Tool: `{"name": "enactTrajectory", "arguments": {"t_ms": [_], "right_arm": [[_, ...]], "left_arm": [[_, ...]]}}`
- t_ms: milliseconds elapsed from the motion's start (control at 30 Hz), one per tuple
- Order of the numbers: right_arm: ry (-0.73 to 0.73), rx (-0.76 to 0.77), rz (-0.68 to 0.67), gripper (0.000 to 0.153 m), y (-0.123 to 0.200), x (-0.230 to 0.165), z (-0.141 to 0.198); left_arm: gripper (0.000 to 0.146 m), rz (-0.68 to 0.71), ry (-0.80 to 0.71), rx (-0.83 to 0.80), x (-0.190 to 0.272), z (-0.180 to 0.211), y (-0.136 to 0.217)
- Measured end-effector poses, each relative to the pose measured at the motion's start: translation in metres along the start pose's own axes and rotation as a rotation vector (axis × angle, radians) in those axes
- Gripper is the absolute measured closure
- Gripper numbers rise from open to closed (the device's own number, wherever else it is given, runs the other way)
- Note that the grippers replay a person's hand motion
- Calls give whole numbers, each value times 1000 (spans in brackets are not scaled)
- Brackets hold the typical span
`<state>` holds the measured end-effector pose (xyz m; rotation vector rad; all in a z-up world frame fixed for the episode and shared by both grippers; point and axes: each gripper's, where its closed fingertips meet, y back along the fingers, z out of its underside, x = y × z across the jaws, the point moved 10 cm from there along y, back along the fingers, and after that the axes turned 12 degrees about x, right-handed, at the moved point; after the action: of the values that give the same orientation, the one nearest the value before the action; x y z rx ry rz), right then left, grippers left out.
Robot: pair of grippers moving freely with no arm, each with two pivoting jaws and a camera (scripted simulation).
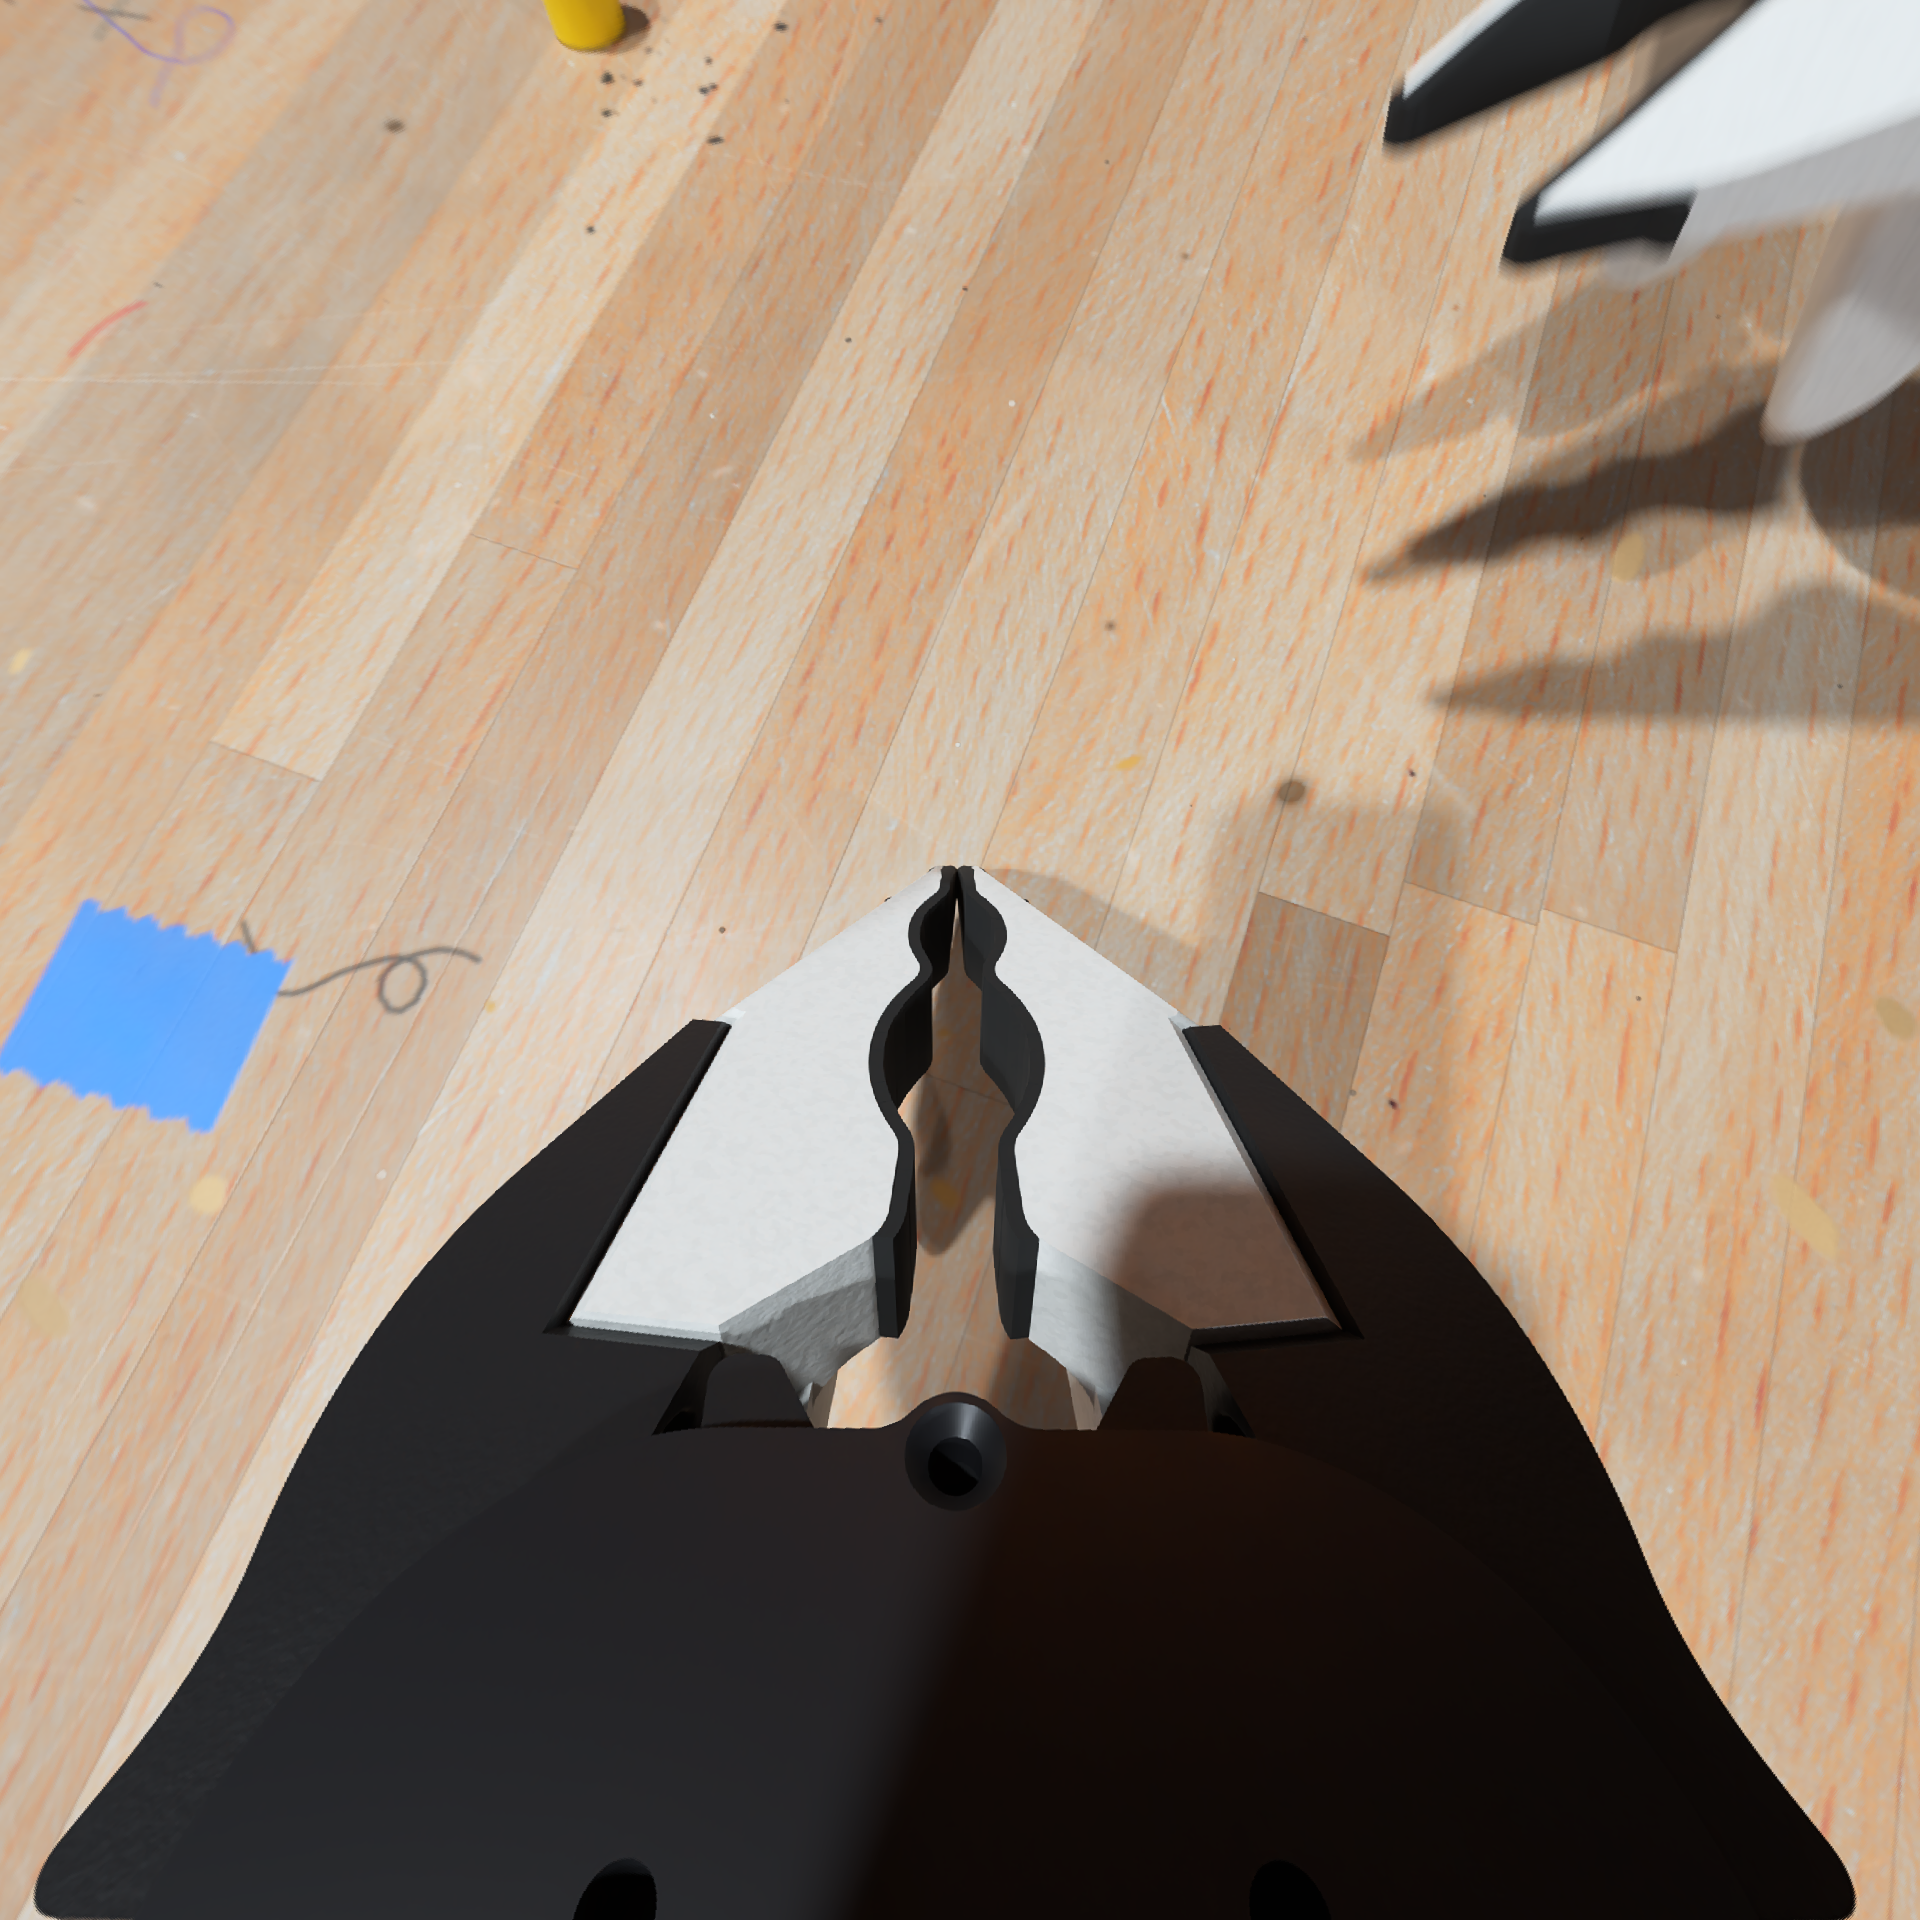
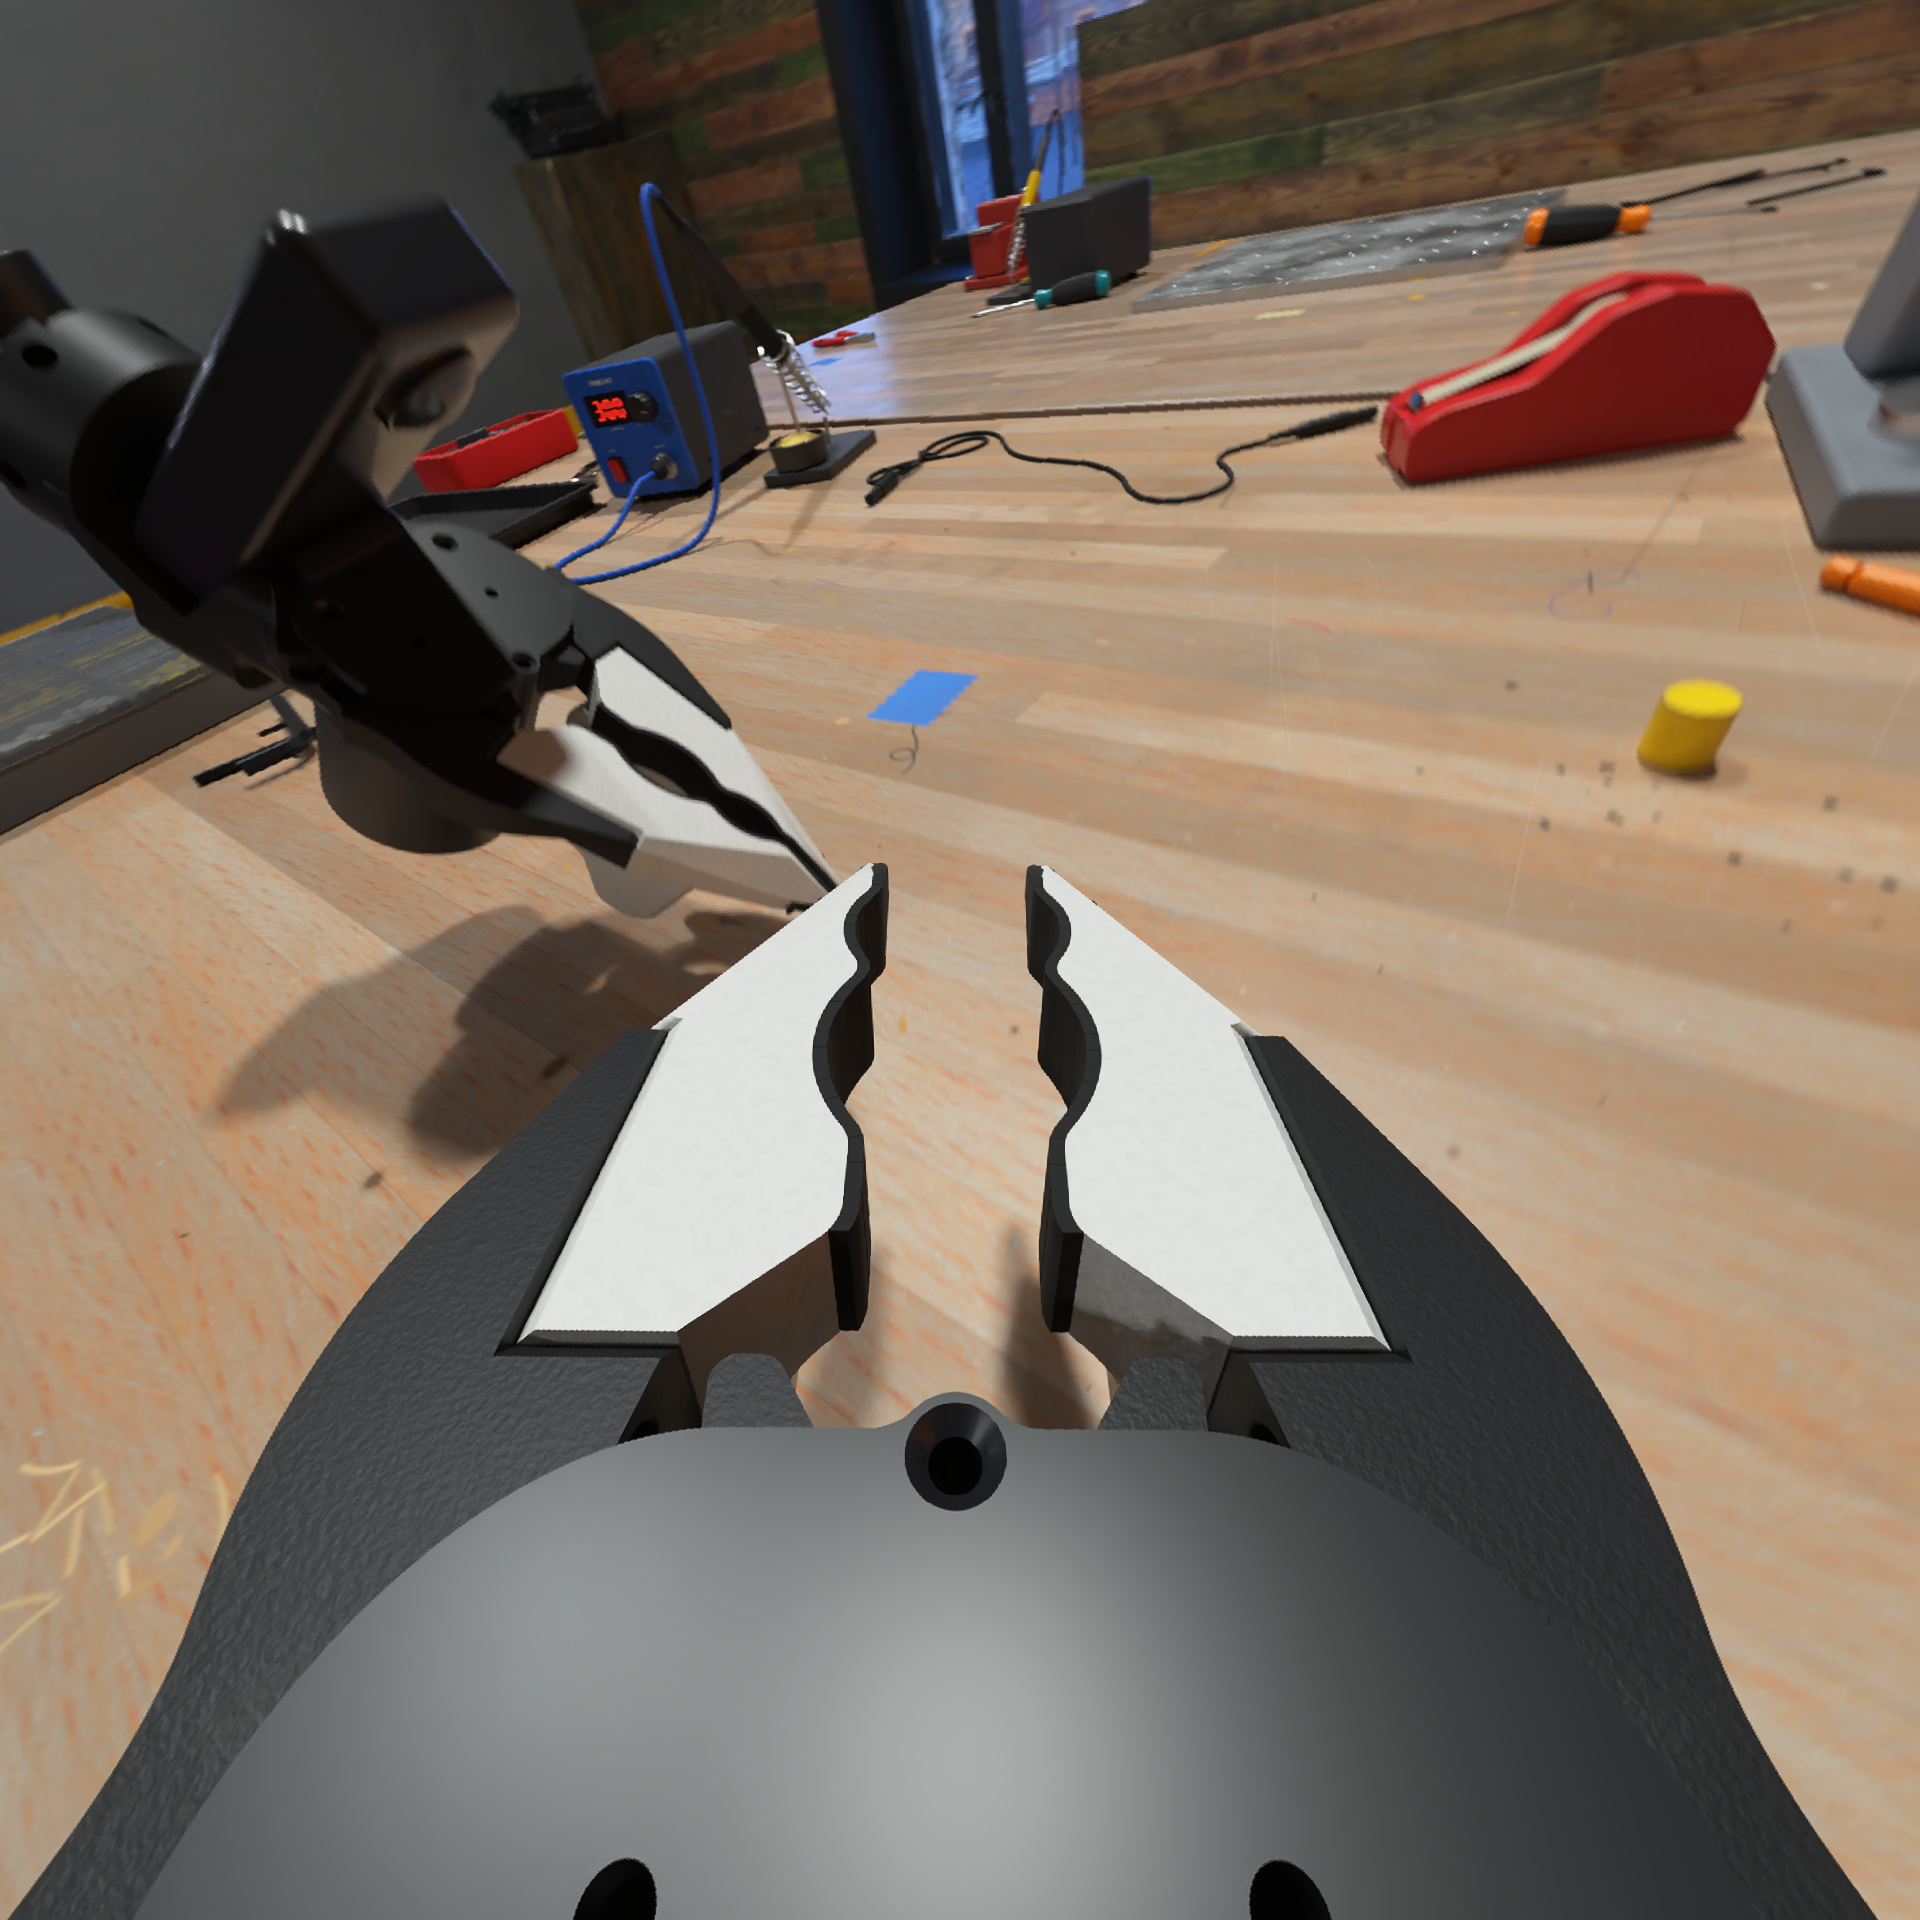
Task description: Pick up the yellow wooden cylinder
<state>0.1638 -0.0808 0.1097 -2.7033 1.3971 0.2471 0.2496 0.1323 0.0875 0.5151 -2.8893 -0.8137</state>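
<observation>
Red bin (image 2: 497,449), contents unclear, far from yellow cylinder (image 2: 1688,725).

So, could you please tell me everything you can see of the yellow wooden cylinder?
The yellow wooden cylinder is short and stout, evenly bright yellow with a matte painted look. It stands on end on the wooden tabletop, its flat round top facing up, casting a small shadow. Dark specks lie scattered on the boards around it. Only the table touches it; both claws are well away. In the left wrist view only its lower part shows at the top edge.
</observation>
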Motion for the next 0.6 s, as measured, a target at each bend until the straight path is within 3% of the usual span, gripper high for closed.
{"name": "enactTrajectory", "arguments": {"t_ms": [100,200,367,500,600], "right_arm": [[15,-7,86,127,3,-3,27],[83,-116,102,127,-6,16,16],[264,-340,68,108,-55,108,-38],[278,-452,52,111,-110,191,-37],[221,-522,-17,113,-133,216,-30]], "left_arm": [[145,27,3,-25,-4,2,-7],[146,56,26,-20,-6,4,-11],[145,81,35,-25,-9,4,-11],[145,83,48,-19,-9,6,-9],[146,78,62,-17,-8,6,-9]]}}
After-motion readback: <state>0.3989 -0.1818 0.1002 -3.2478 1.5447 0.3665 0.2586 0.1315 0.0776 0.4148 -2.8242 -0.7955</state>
